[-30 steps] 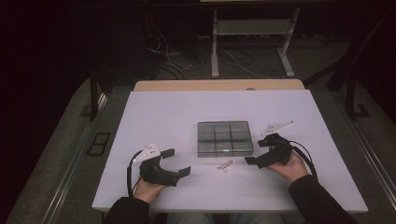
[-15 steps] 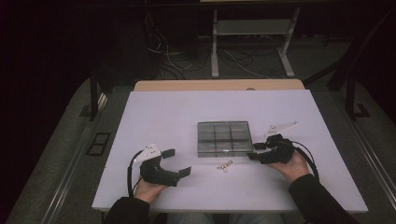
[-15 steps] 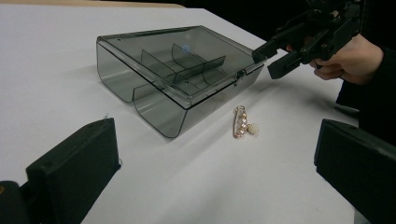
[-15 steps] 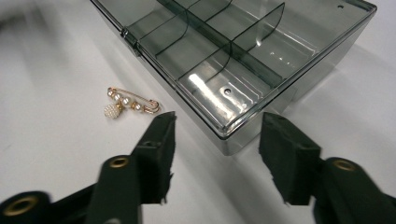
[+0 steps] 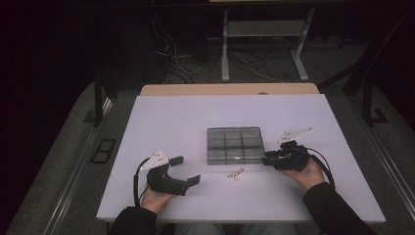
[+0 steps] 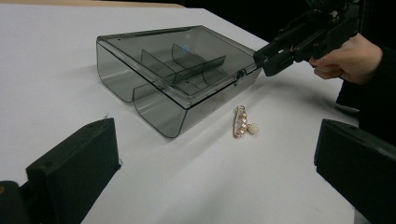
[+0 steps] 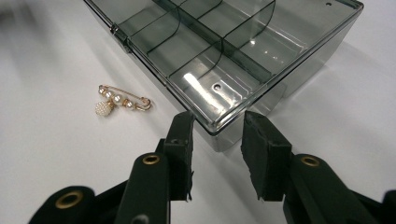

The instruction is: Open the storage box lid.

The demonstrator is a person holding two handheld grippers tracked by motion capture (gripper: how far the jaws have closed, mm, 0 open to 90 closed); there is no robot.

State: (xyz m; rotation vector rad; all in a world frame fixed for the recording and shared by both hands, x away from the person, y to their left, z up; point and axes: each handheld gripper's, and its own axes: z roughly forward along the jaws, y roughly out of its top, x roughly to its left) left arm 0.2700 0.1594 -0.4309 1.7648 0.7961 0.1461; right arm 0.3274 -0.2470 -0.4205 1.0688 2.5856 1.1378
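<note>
Smoked clear compartment box (image 5: 235, 145), lid closed, at centre of the white table (image 5: 171, 117); no legible writing or brand. Gold pearl brooch pin (image 5: 236, 174) lies just below it, apart. Right gripper (image 5: 266, 157), jaws narrowly parted, straddling the box's lower right corner, gripping nothing. Left gripper (image 5: 185, 170), lower left, jaws wide, empty.

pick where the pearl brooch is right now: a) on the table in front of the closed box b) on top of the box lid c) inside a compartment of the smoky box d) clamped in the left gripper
a: the pearl brooch lies on the white table, just outside the front wall of the closed smoky box, touched by neither gripper.
</note>
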